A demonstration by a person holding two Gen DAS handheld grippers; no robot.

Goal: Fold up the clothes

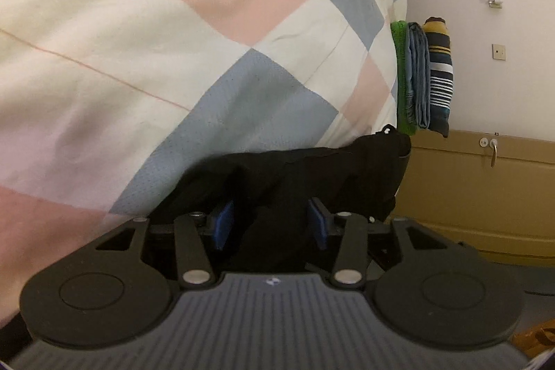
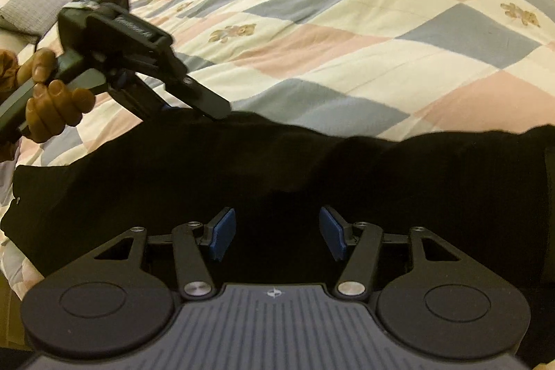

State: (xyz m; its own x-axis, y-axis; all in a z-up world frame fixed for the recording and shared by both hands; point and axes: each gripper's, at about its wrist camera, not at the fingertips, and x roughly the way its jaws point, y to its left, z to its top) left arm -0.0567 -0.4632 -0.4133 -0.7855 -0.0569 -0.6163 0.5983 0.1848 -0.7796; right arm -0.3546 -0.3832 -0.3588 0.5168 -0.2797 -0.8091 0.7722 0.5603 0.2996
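2 grippers, left gripper (image 1: 272,224) and right gripper (image 2: 275,236), unclenched around the black garment (image 2: 242,169); we risk bunching it.

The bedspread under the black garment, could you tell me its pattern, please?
The bedspread is a patchwork of cream, pink and grey-blue diamonds with small bear motifs, clearest in the right wrist view.

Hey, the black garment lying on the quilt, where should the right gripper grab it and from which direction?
Take the black garment at its far raised edge, on the free right stretch, coming down from above with one finger on each side of the fold. That edge stands up off the quilt, and the left gripper already works the left stretch. The right gripper hovers over the cloth.
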